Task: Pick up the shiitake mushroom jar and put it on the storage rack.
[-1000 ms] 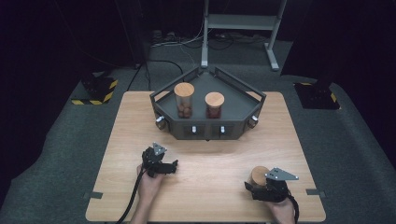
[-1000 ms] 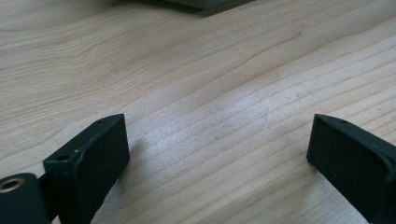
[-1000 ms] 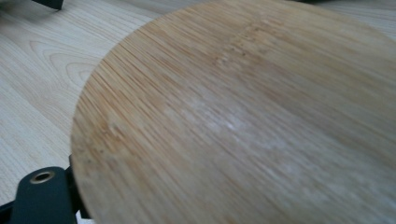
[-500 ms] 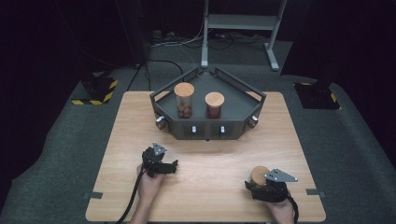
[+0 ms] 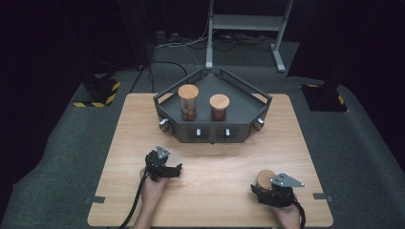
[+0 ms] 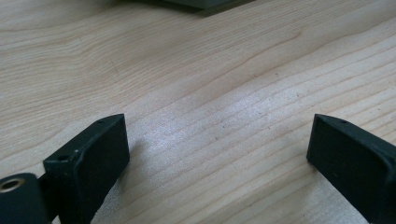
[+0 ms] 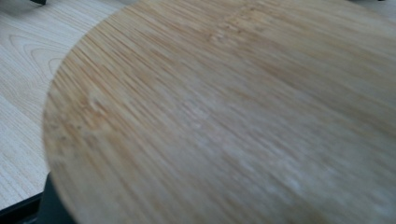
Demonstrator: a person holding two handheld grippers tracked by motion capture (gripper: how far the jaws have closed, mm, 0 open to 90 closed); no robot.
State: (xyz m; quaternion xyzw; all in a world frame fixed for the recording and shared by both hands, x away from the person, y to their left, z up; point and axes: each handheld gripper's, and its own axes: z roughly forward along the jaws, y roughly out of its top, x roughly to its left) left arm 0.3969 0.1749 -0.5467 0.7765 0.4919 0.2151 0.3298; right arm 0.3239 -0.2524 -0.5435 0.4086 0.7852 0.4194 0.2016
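Note:
A dark grey angular tray (image 5: 212, 131) stands at the table's far middle with two wooden-lidded glass jars in it, a taller one (image 5: 188, 101) on the left and a shorter one (image 5: 219, 108) on the right. A third jar's round wooden lid (image 5: 264, 178) shows near the front right corner, right at my right gripper (image 5: 271, 187). In the right gripper view that lid (image 7: 224, 116) sits very close and hides the jaws. My left gripper (image 5: 167, 167) rests at the front left, held by a hand. Its jaws stand wide apart over bare wood, so my left gripper (image 6: 217, 135) is open and holds nothing.
The light wooden table (image 5: 210, 200) has bare wood between the two grippers and in front of the tray. The tray's near edge (image 6: 196, 3) lies just ahead of the left gripper. Dark floor, a metal stand (image 5: 248, 21) and yellow-black striped bases (image 5: 100, 93) surround the table.
The right gripper and the jar have edged very slightly left and toward the near edge. The left gripper has stayed put.

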